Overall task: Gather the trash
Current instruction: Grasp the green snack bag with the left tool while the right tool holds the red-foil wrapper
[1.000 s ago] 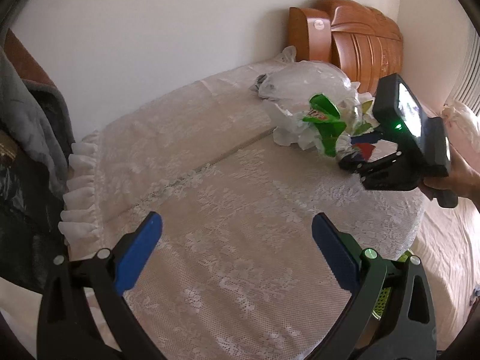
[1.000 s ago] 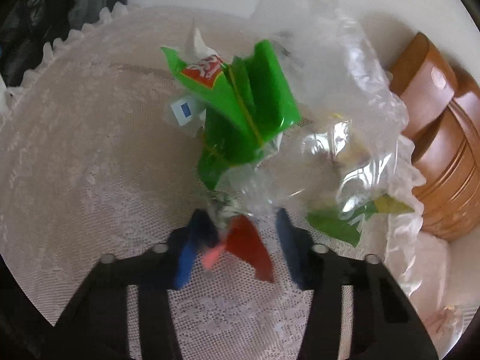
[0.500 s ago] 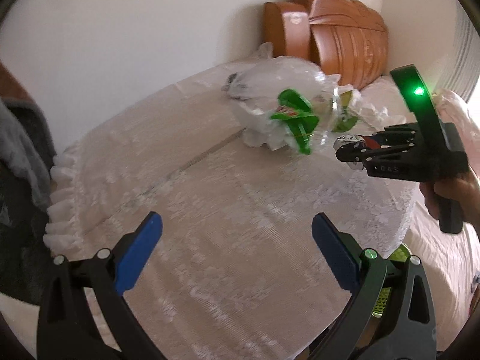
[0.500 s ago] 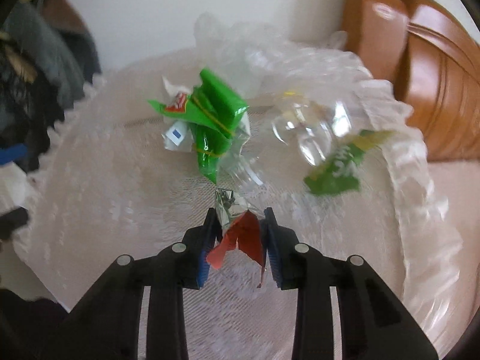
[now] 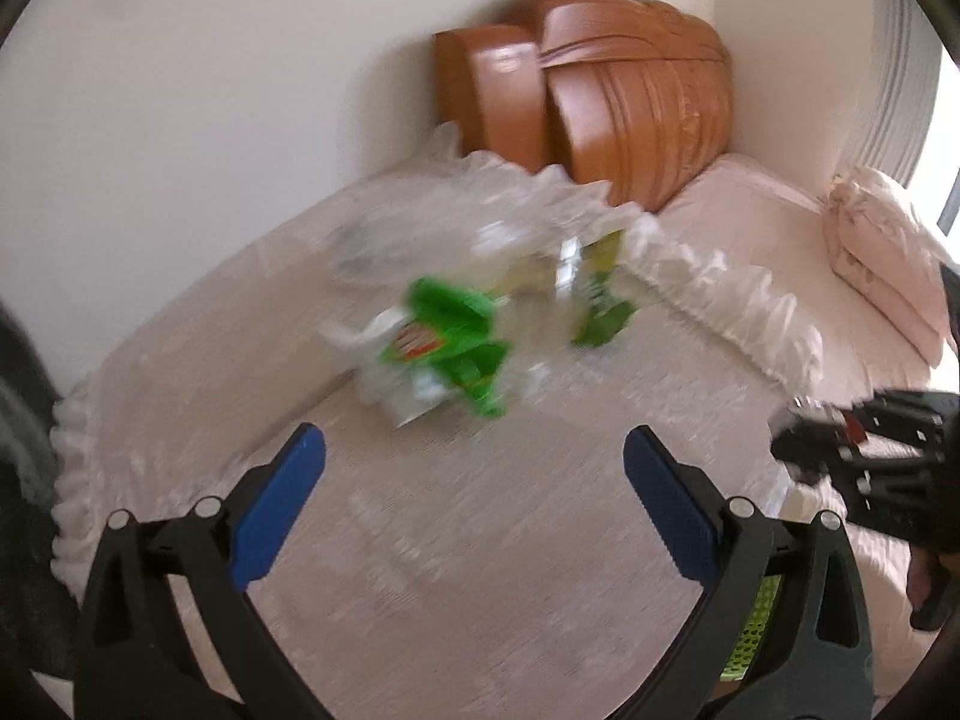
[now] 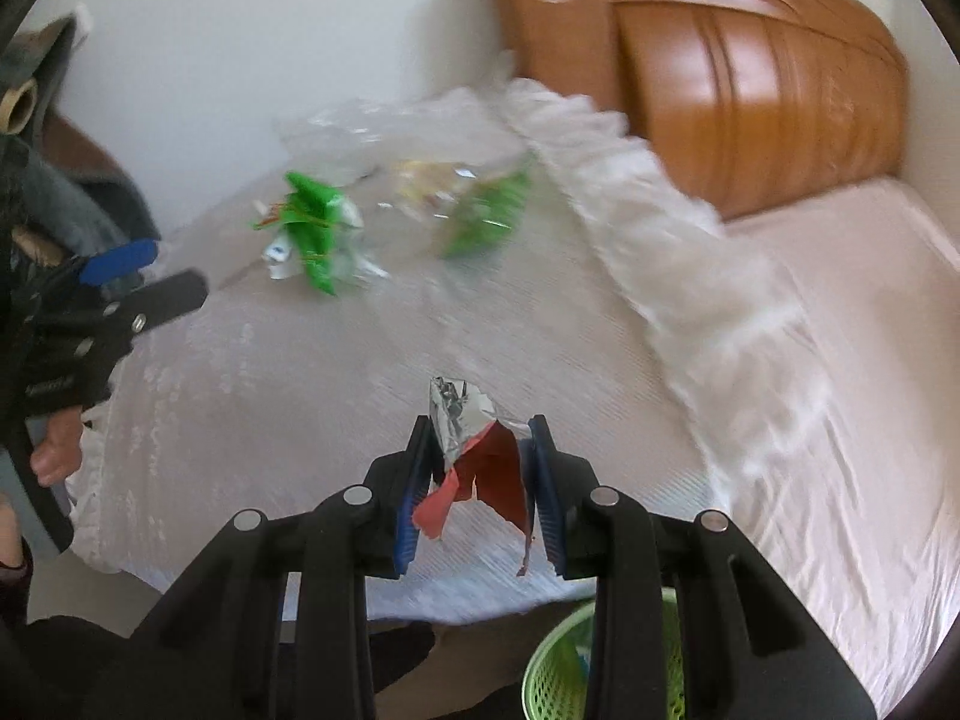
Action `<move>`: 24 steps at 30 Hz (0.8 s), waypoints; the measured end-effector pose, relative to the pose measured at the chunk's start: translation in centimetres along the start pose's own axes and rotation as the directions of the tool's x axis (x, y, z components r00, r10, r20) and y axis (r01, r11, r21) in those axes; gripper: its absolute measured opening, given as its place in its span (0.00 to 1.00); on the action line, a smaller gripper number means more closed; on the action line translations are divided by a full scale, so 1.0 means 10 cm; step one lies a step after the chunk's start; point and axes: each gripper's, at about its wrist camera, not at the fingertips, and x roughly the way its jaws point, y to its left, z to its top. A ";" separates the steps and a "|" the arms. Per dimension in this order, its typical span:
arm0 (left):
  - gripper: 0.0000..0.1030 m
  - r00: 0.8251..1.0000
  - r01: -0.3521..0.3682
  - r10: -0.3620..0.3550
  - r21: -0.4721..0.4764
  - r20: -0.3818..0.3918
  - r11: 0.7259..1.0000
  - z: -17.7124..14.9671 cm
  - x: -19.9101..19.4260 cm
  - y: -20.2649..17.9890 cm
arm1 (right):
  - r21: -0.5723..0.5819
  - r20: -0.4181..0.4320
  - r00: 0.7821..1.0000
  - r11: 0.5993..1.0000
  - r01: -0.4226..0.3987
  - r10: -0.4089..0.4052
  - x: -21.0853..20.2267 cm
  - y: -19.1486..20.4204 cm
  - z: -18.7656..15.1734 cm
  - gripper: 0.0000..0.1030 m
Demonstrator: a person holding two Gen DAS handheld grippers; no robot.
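My right gripper [image 6: 480, 429] is shut on a red and silver foil wrapper [image 6: 480, 456], held above the near edge of the lace-covered table [image 6: 300, 390]. The same gripper [image 5: 786, 450] shows at the right of the left wrist view. A pile of trash lies at the table's far side: a green wrapper [image 5: 456, 348] [image 6: 312, 228], a second green wrapper [image 5: 600, 306] [image 6: 486, 213] and clear plastic [image 5: 432, 222]. My left gripper [image 5: 474, 456] is open and empty, low over the table in front of the pile. A green mesh bin [image 6: 564, 672] stands on the floor below my right gripper.
A bed with pink sheets [image 5: 750, 222] and a pillow [image 5: 876, 252] lies right of the table. The wooden headboard [image 5: 630, 102] stands behind the table against the white wall. Dark clothing [image 6: 54, 192] hangs at the left. A hand [image 6: 57, 450] holds the left gripper.
My right gripper has pulled back from the pile toward the table's near edge, carrying the red foil wrapper. The left gripper has swung toward the pile and stays open.
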 end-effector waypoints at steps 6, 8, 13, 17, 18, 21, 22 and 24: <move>0.92 0.998 0.059 -0.060 0.082 0.016 0.995 0.39 0.26 -0.75 | 0.060 0.016 1.000 0.998 0.022 -0.023 -0.23 -0.40 -0.20 0.33; 0.91 0.995 0.098 -0.099 0.092 0.005 0.991 0.52 0.42 -0.97 | 0.080 0.019 1.000 0.997 0.020 -0.022 -0.28 -0.53 -0.24 0.33; 0.84 0.996 0.077 -0.075 0.075 -0.039 0.994 0.70 0.92 -1.26 | 0.123 0.029 0.999 0.992 0.016 -0.020 -0.37 -0.82 -0.33 0.33; 0.84 0.997 0.035 -0.032 0.041 -0.072 0.999 0.74 1.18 -1.16 | 0.131 0.039 0.999 0.991 0.007 -0.012 -0.39 -0.95 -0.35 0.33; 0.84 0.997 0.025 -0.021 0.041 -0.077 0.999 0.74 1.22 -1.13 | 0.132 0.040 0.999 0.991 0.004 -0.009 -0.39 -0.96 -0.36 0.33; 0.84 0.996 0.001 0.003 0.048 -0.085 0.999 0.76 1.31 -1.08 | 0.145 0.052 0.998 0.989 -0.027 0.020 -0.36 -1.04 -0.38 0.33; 0.84 0.996 -0.006 0.011 0.051 -0.089 0.999 0.76 1.35 -1.06 | 0.148 0.053 0.998 0.988 -0.033 0.025 -0.36 -1.05 -0.39 0.33; 0.84 0.995 -0.022 0.027 0.057 -0.099 0.998 0.77 1.41 -1.02 | 0.155 0.058 0.998 0.987 -0.048 0.039 -0.34 -1.08 -0.40 0.33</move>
